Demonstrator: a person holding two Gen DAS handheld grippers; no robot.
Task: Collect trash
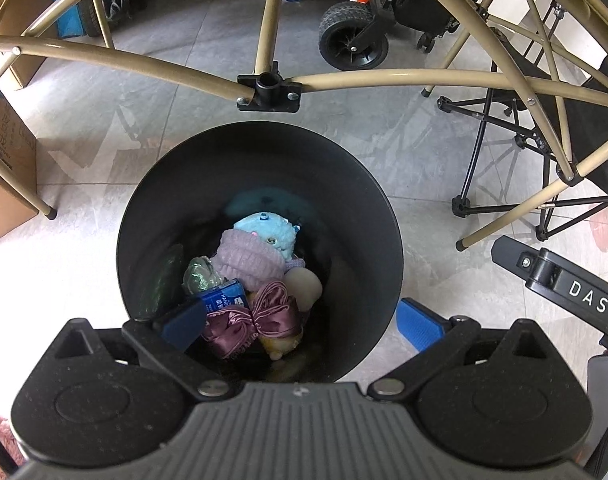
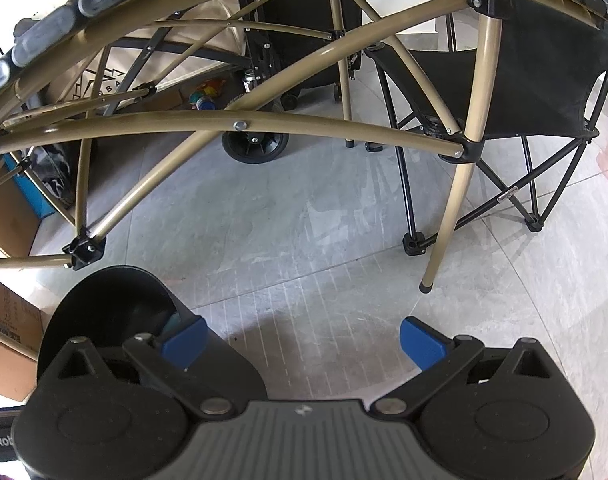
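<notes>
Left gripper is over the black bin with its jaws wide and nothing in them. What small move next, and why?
Probably lift the left gripper straight up and away from the round black plastic bin. Its jaws stand open and empty, while the purple satin bow and blue fluffy toy already lie inside, so this drop looks done. The right gripper is open over bare grey floor tiles, holding nothing either.
</notes>
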